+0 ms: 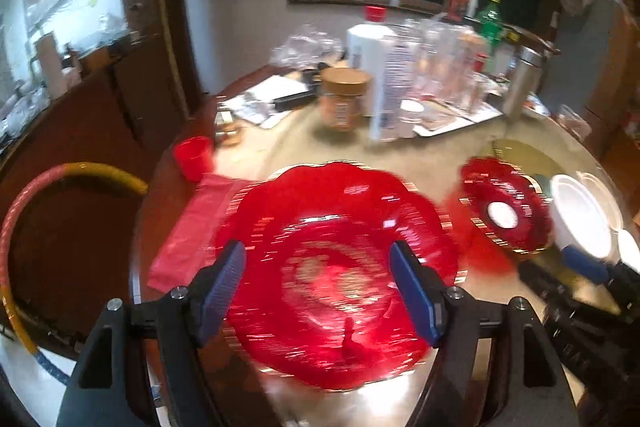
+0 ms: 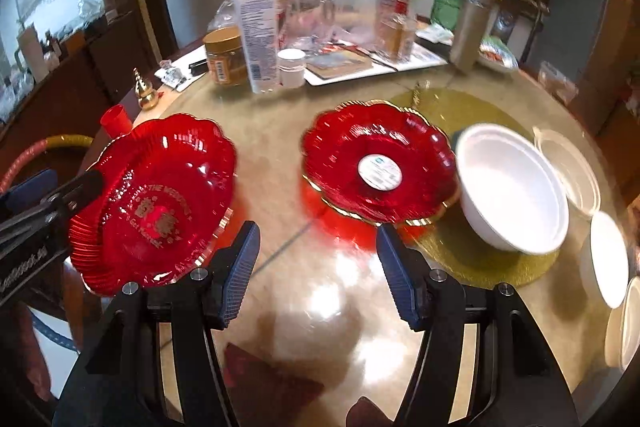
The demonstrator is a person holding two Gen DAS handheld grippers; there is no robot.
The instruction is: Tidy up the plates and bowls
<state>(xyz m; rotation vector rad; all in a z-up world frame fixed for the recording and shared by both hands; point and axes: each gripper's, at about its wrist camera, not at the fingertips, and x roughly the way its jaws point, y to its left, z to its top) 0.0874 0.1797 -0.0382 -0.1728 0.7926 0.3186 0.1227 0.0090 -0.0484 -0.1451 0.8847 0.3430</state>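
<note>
Plates: large red plate [image 1: 340, 267] under left gripper [image 1: 318, 291], small red plate [image 2: 378, 163] beside white bowl [image 2: 512, 187] on table [image 2: 280, 155]. Both grippers, right gripper [image 2: 318, 271] included, open, empty. Plates look thin, stiff, slick; take by scalloped rim. Bowl likely light.

Left gripper [image 1: 318, 293] and right gripper [image 2: 318, 271] angled downward, jaws apart, empty

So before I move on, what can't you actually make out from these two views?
- Large red plate, left wrist view: motion blur smears its centre lettering.
- White dishes, right wrist view: cut off by the right edge, so their count and type are unclear.
- Sticker on the smaller red plate: print too small to read.
- Left gripper, right wrist view: only partly in frame.
</note>
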